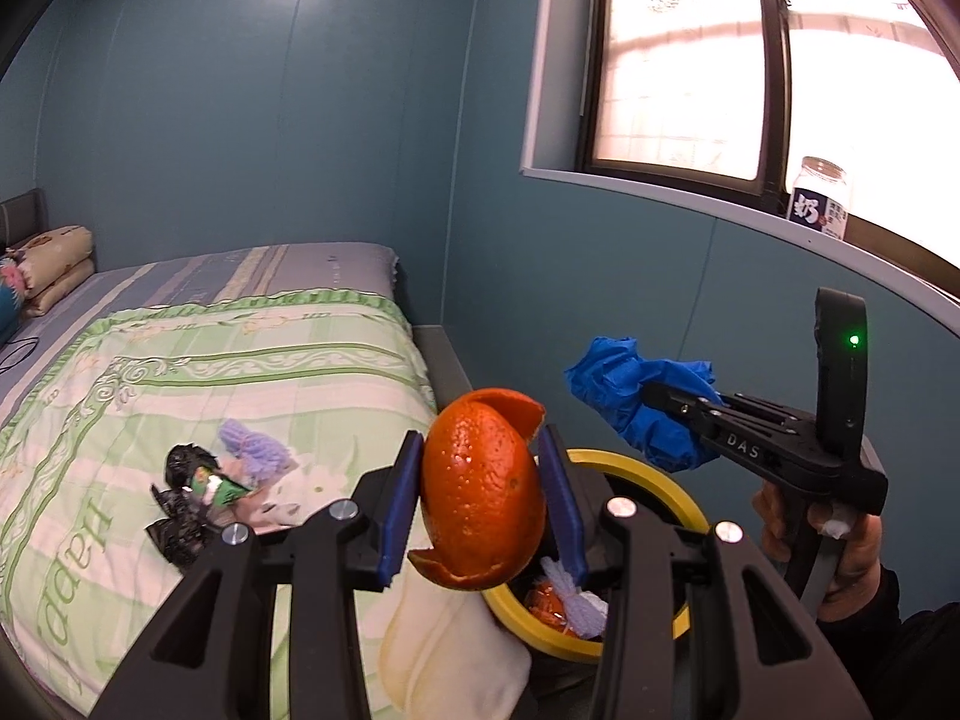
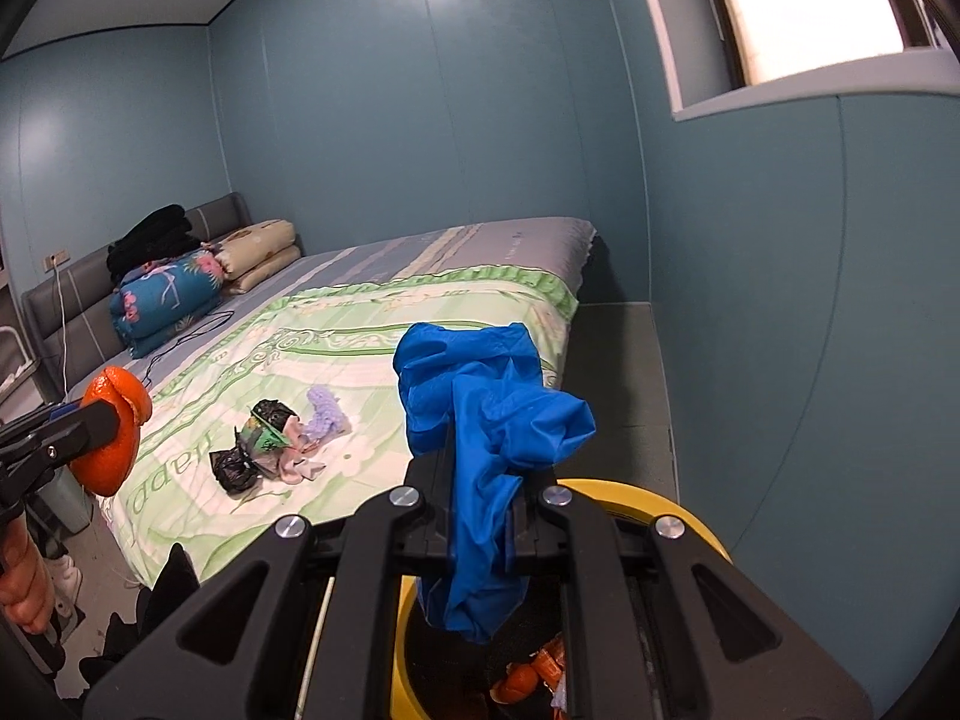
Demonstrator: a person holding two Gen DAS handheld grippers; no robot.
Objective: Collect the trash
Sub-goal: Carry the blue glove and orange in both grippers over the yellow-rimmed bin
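Left hand-held gripper: we see its blue pads partly closed on a large curled piece of orange peel, held upright between them.
Right hand-held gripper: we note its jaws pinched fully together on a crumpled blue rubber glove, which droops below the fingers.
Bin: we see a round yellow-rimmed trash bin with a black liner just beside the bed's near corner, under both grippers; orange scraps and a lilac bit lie inside.
Peel position: we place it above the bin's left rim.
Glove position: we place it over the bin's opening, not touching it.
Remaining trash: we count a small heap on the green-and-white quilt, namely black crumpled plastic bags, a green wrapper, and a lilac fluffy scrap.
Window sill: we see a clear labelled jar.
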